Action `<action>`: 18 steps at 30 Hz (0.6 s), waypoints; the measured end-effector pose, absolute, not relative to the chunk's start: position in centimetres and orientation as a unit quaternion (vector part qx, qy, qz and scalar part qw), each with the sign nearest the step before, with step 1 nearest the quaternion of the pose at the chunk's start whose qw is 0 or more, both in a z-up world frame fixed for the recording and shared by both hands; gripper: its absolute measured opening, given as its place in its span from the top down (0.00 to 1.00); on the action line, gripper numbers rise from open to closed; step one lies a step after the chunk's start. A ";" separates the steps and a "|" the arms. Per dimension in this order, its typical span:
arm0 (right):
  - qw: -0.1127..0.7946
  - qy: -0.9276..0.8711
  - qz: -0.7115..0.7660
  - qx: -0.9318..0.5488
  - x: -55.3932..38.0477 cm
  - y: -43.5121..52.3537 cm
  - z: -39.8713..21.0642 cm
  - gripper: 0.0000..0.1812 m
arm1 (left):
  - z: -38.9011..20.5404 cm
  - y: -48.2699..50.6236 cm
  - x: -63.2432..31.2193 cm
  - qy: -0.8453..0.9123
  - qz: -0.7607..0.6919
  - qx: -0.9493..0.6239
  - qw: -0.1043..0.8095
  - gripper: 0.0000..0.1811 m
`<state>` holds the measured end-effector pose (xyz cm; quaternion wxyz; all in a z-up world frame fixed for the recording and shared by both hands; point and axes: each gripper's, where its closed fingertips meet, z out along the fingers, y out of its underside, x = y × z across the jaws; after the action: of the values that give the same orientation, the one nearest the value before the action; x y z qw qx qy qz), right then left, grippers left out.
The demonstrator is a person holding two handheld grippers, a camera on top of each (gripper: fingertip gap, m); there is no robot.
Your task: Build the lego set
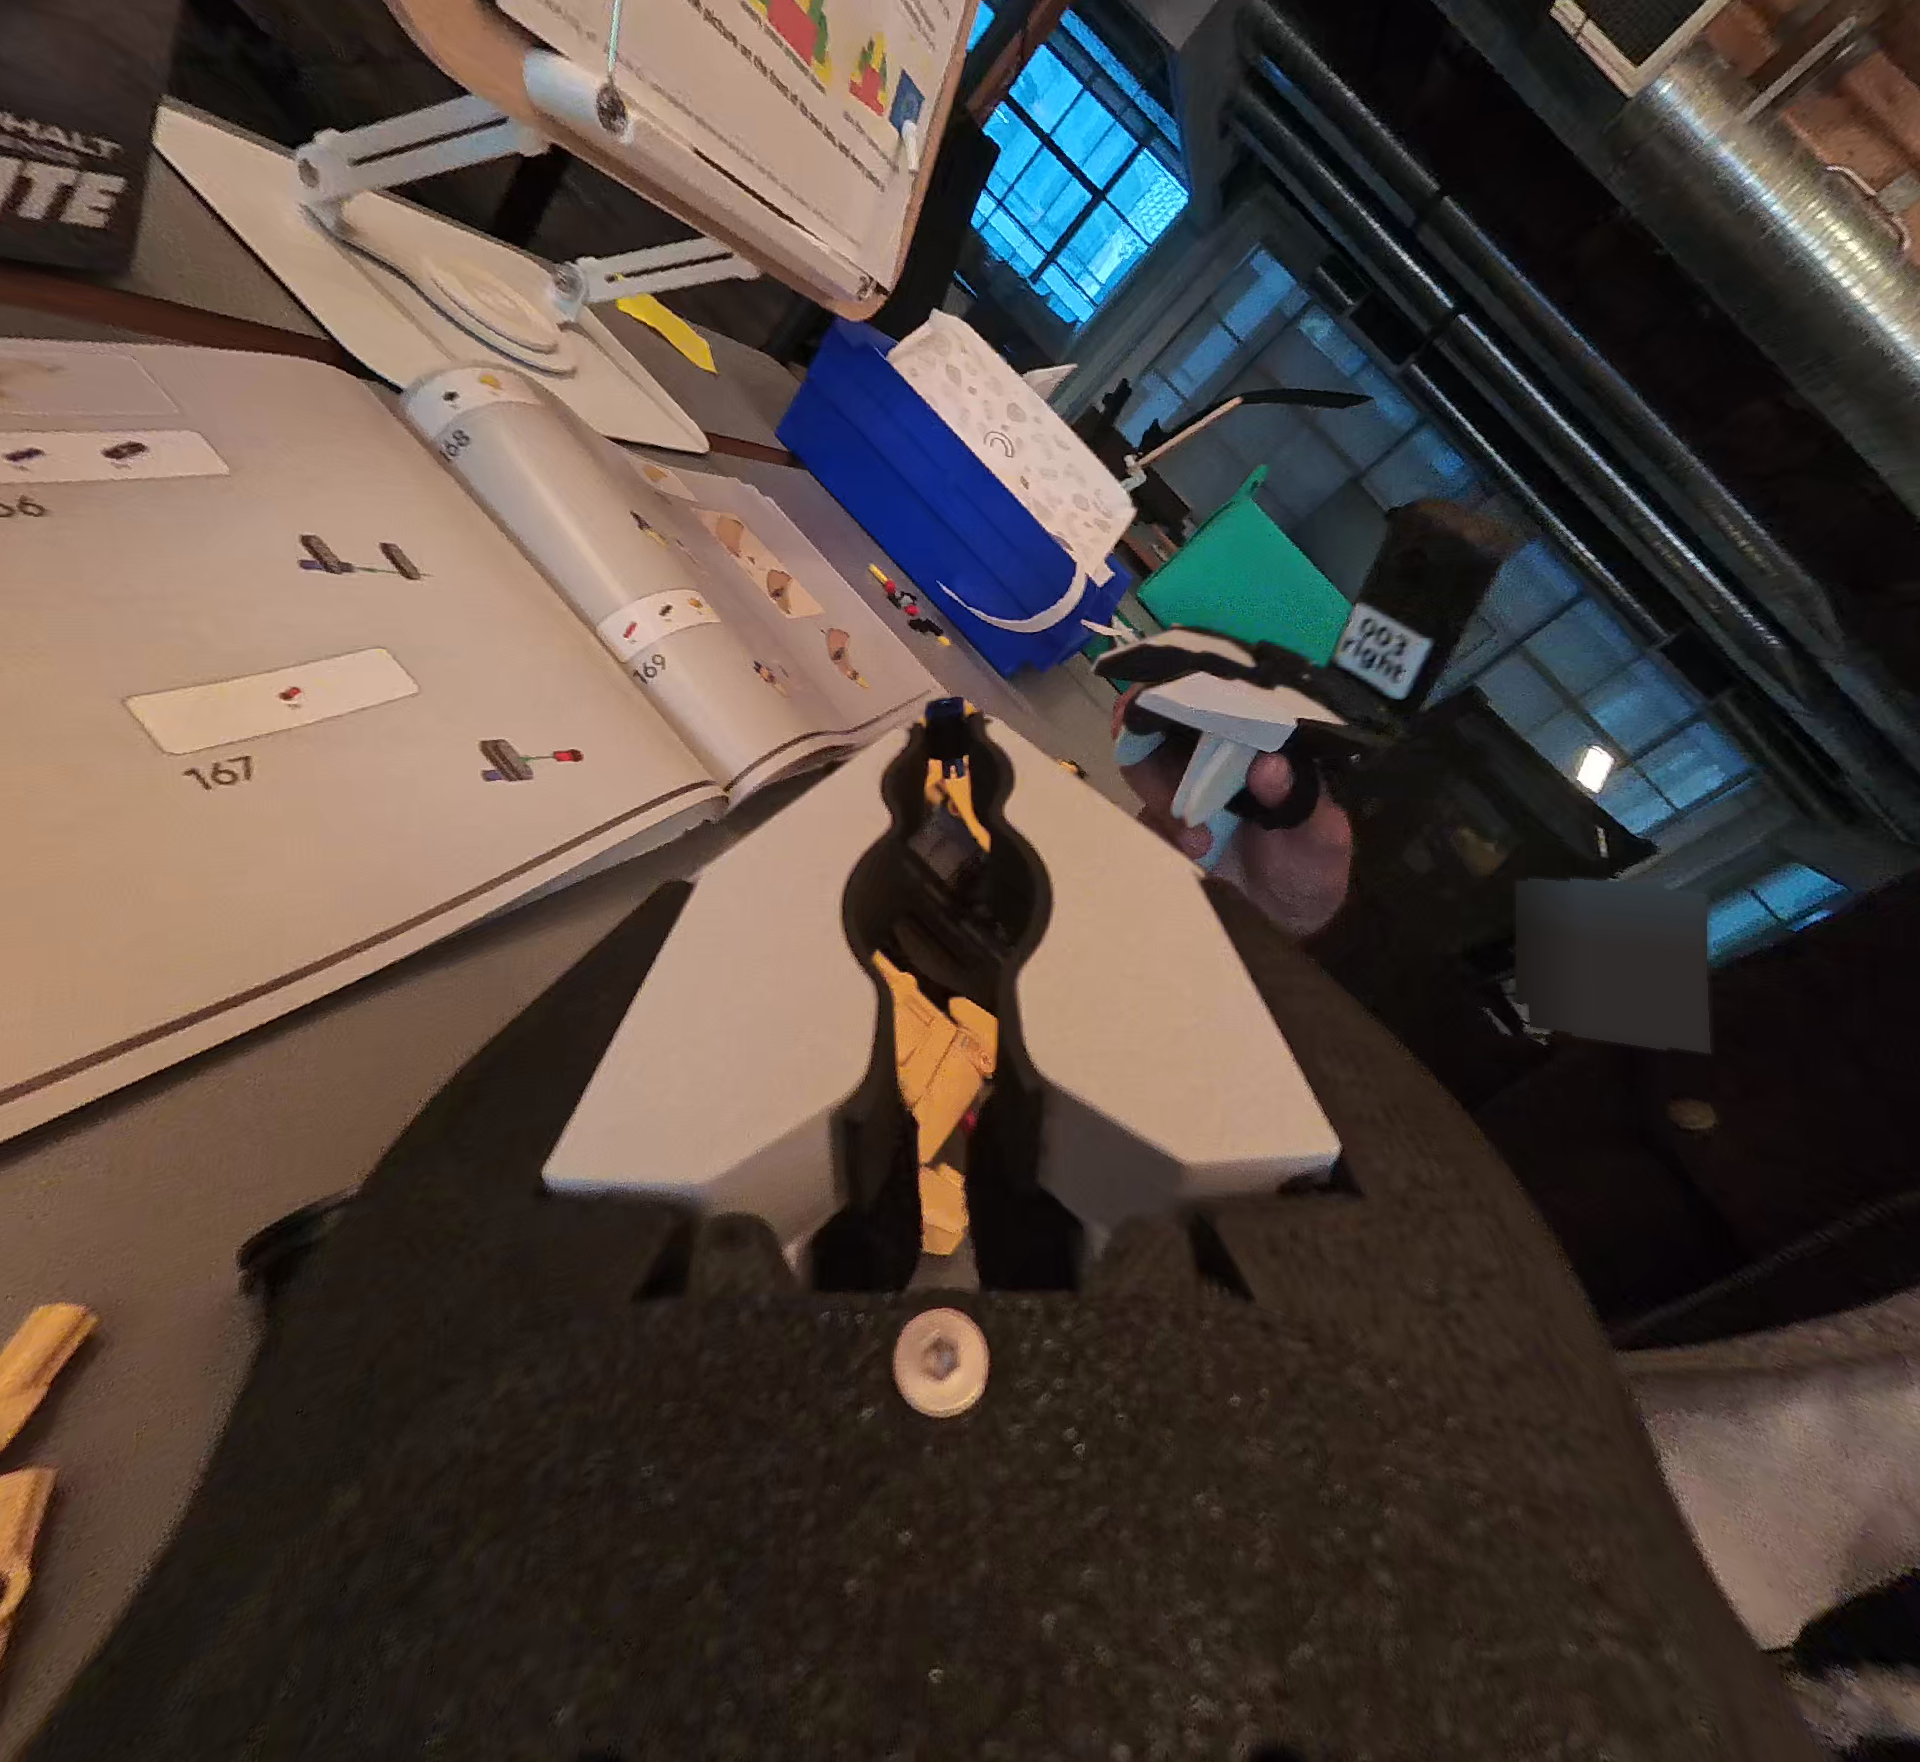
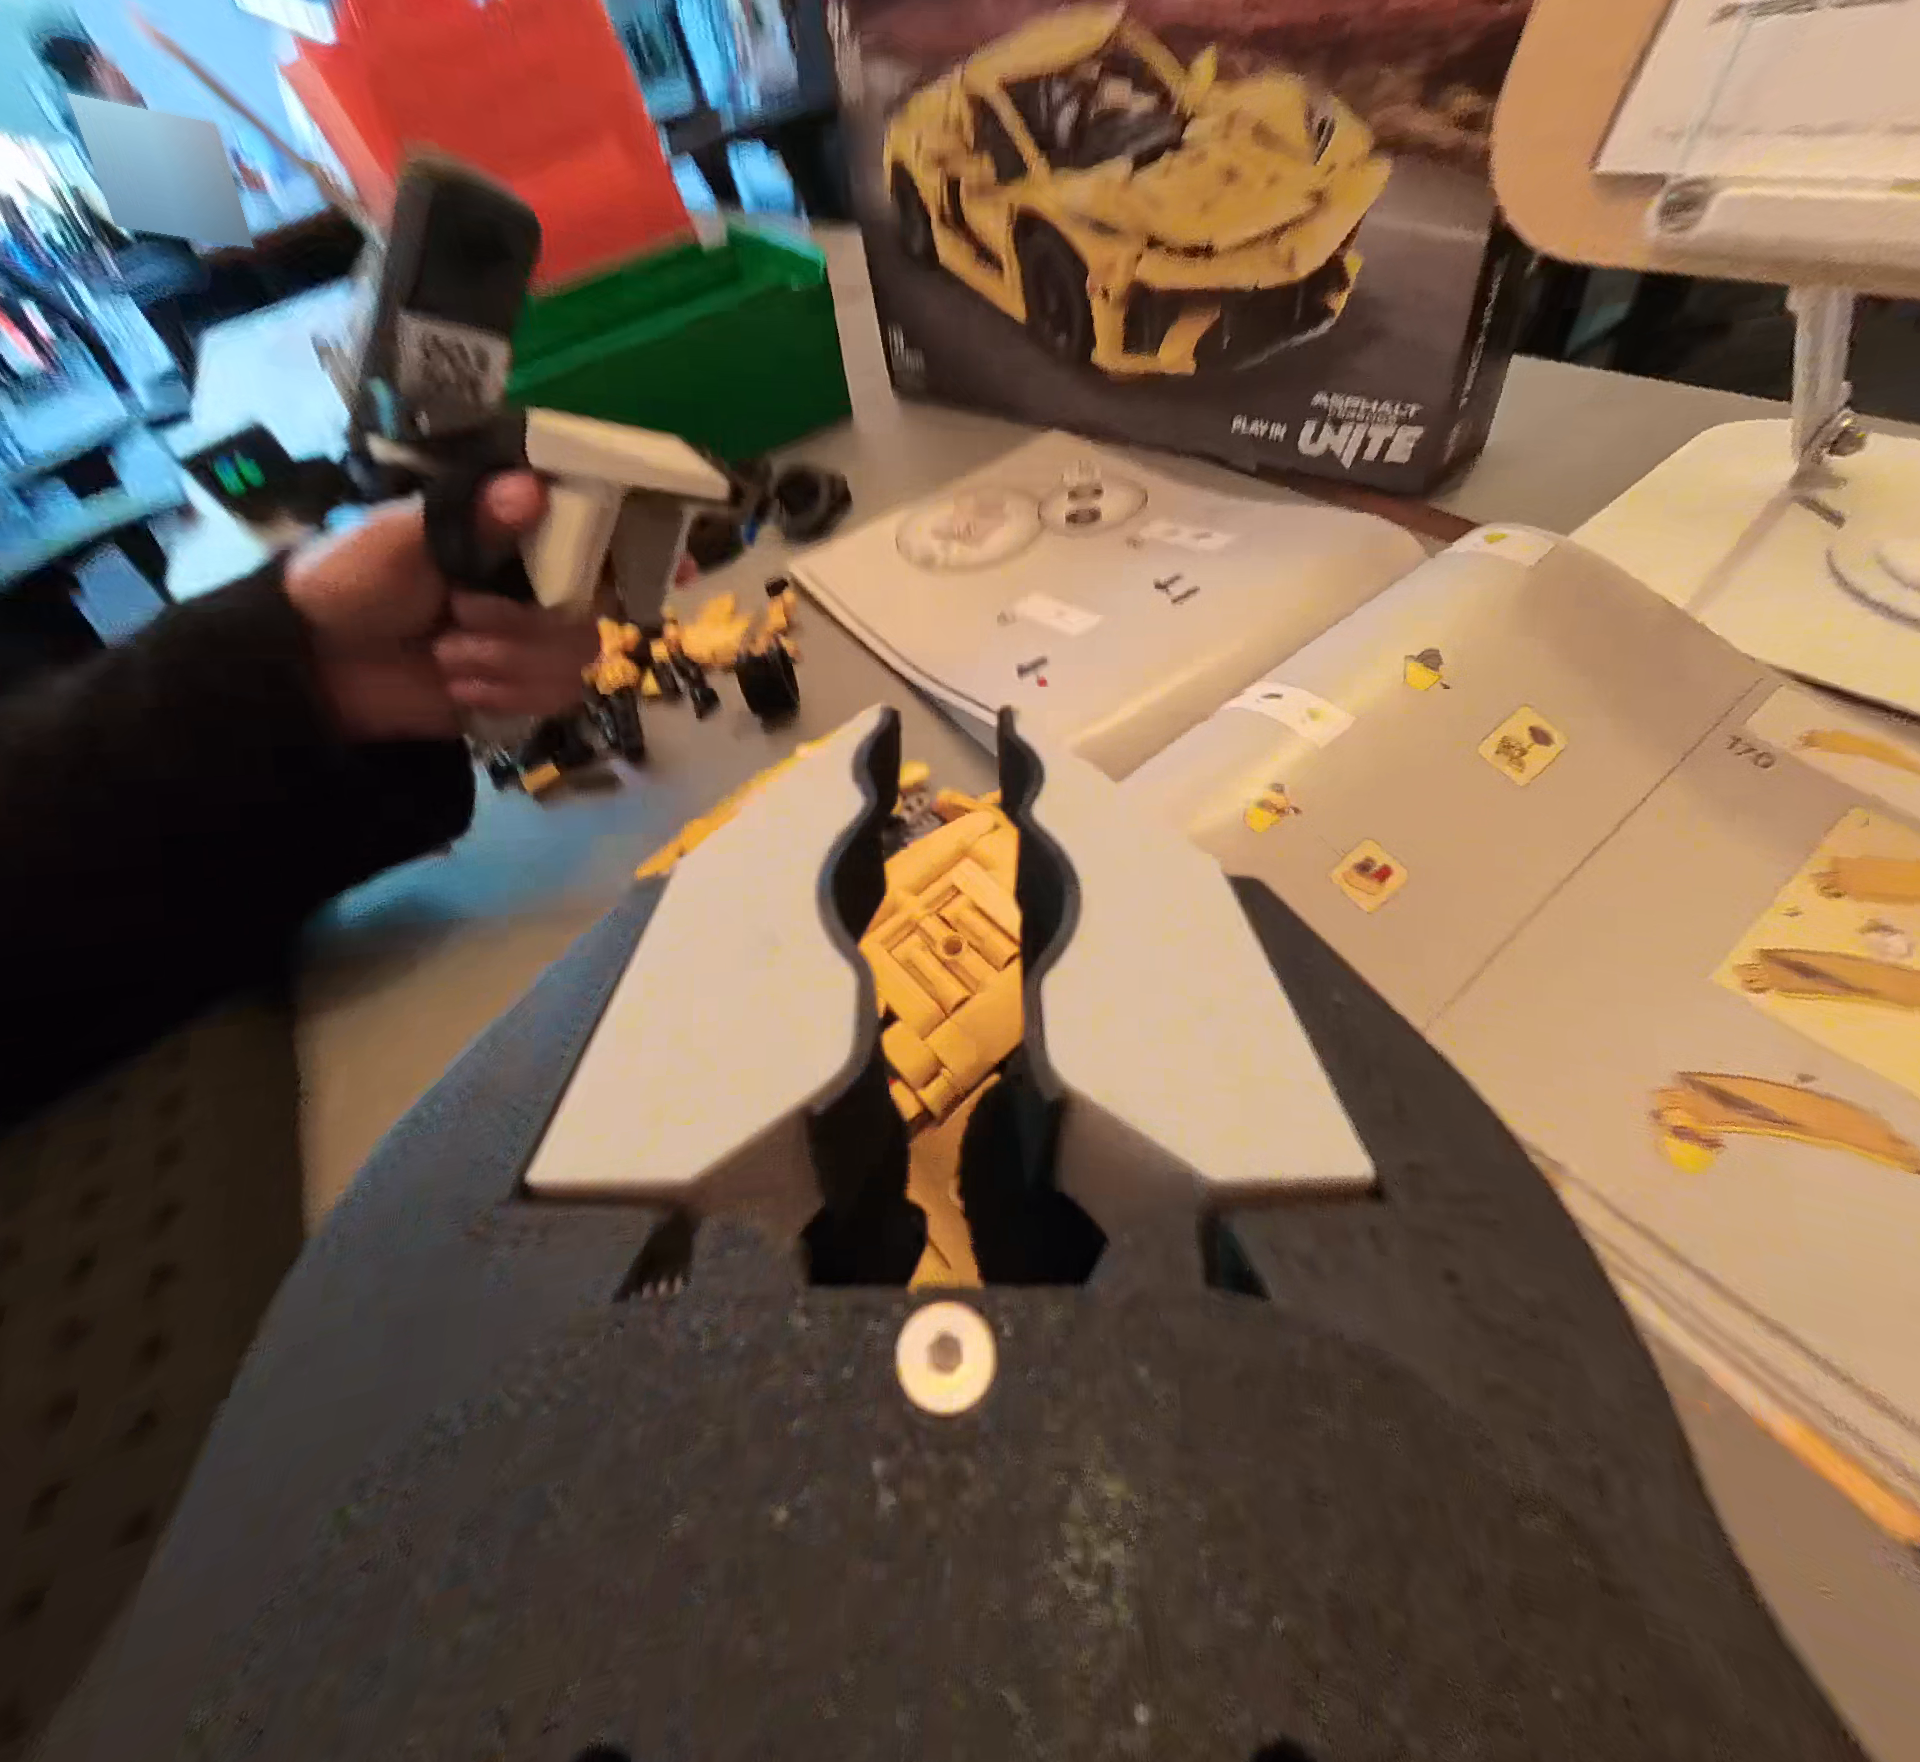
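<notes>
Both claws pinching work: left gripper (image 1: 948, 725) on a yellow-black subassembly (image 1: 940, 1068), right gripper (image 2: 940, 746) on a yellow body section (image 2: 951, 954). Risk of twisting, popping pieces loose under uneven squeeze.

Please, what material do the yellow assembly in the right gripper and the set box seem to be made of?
The yellow assembly: apparently hard moulded plastic, smooth, with crisp edges and a round hole. The set box: probably printed cardboard, with flat faces, a folded corner and a slight sheen; blur leaves this open.

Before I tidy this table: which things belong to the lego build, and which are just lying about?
Build:
yellow lego assembly
open instruction booklet
yellow-and-black lego parts
set's car-picture box

Lying about:
blue plastic bin
green bin
red bag
</notes>
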<state>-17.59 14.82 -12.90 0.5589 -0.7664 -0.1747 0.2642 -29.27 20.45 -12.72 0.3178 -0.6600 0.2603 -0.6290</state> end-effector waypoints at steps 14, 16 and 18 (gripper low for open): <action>0.475 -0.293 0.465 -0.687 -25.3 9.1 -11.7 0.89 | -11.1 10.6 -26.4 0.456 -0.678 -0.530 0.226 0.96; 0.462 -0.307 0.465 -0.690 -25.7 8.6 -12.1 0.89 | -11.1 9.6 -26.2 0.479 -0.670 -0.518 0.231 0.96; 0.458 -0.317 0.460 -0.691 -26.0 8.3 -12.4 0.89 | -10.9 8.8 -26.2 0.492 -0.672 -0.505 0.228 0.96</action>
<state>-25.96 8.30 -12.41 0.4584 -0.6914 -0.3170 0.4598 -26.23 8.84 -10.91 0.2276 -0.5050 0.4921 -0.6716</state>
